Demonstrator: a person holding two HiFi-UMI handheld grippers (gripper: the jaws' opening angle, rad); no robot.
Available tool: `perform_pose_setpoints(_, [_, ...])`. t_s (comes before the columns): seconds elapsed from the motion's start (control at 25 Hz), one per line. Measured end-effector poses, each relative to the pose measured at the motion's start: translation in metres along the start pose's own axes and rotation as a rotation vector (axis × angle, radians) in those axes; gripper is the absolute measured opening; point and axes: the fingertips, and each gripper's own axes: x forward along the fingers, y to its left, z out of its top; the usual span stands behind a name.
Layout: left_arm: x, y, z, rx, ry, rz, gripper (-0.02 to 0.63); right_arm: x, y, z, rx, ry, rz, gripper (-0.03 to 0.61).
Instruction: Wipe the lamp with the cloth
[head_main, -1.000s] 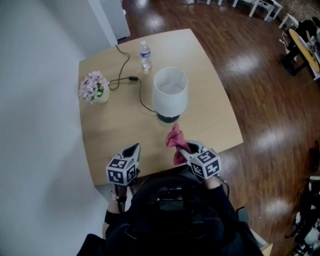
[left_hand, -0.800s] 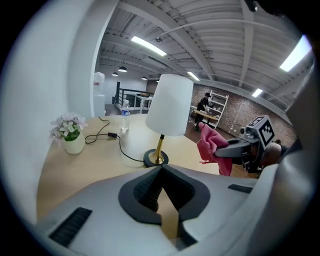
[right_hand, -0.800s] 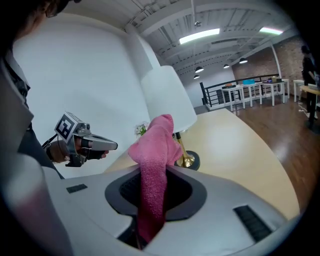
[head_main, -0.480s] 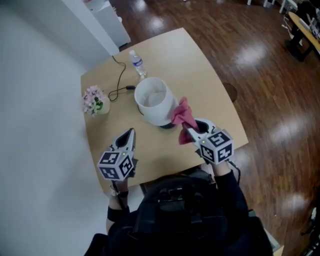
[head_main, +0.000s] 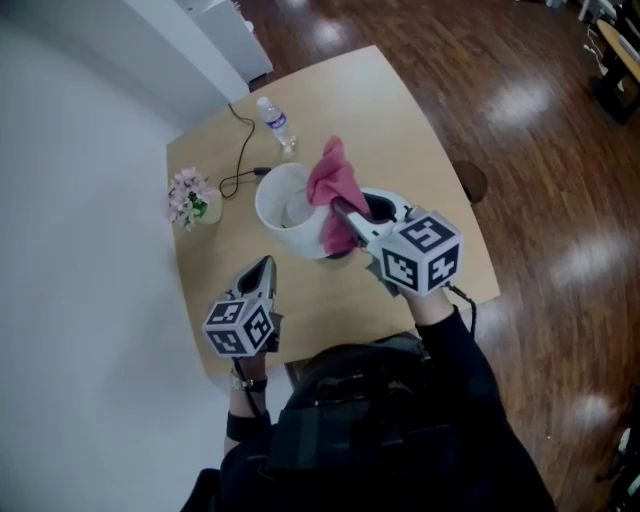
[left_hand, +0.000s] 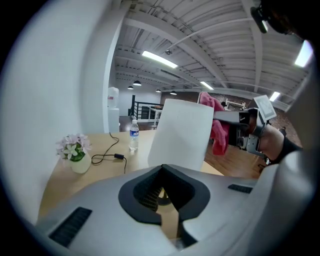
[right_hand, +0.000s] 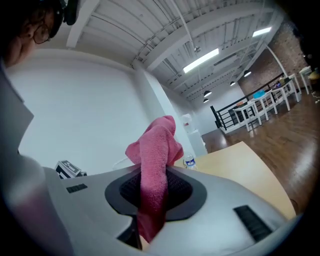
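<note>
Above the table (head_main: 420, 150), the left claw (head_main: 264, 268) hangs closed and empty, seemingly ready to steady the lamp (head_main: 283, 205) standing mid-table, while the right claw (head_main: 345, 212) pinches the pink cloth (head_main: 335, 180) over the shade's rim, presumably to begin wiping there.

Looked steeply down from the head onto the whole table (head_main: 400, 110), lamp (head_main: 280, 205) near the middle of the frame. Rode low on the left gripper (head_main: 263, 265) by the table's near edge, faced far, with the lamp close ahead and the bottle (left_hand: 133, 135) beyond at left. Sat higher on the right gripper (head_main: 338, 205), faced almost level toward the far left, cloth (right_hand: 155, 160) very near and filling the middle. Shared table and bottle across all 3 views, and the lamp across head and left gripper views.
</note>
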Motion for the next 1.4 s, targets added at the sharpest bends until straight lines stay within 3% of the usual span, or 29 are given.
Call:
perform_pose_setpoints(0.24, [0.0,0.004,-0.021,-0.052,0.033,0.018,0.0,0.011,-0.018,-0.036,0.05,0.063,0.016,0.078])
perform_pose_setpoints(0.6, [0.0,0.001,-0.051,-0.076,0.106,0.026,0.0,0.014,-0.063,-0.114,0.12,0.208,-0.068,0.078])
perform_pose_setpoints(1.04, [-0.006,-0.001,-0.079,-0.089,0.165,0.021,0.0,0.02,-0.105,-0.163,0.081,0.366,-0.178,0.078])
perform_pose_setpoints(1.16, [-0.008,0.002,-0.079,-0.086,0.162,0.02,0.0,0.012,-0.112,-0.15,0.099,0.335,-0.206,0.078])
perform_pose_setpoints(1.4, [-0.01,0.002,-0.079,-0.084,0.155,0.009,0.0,0.001,-0.071,-0.035,0.012,0.151,-0.152,0.082])
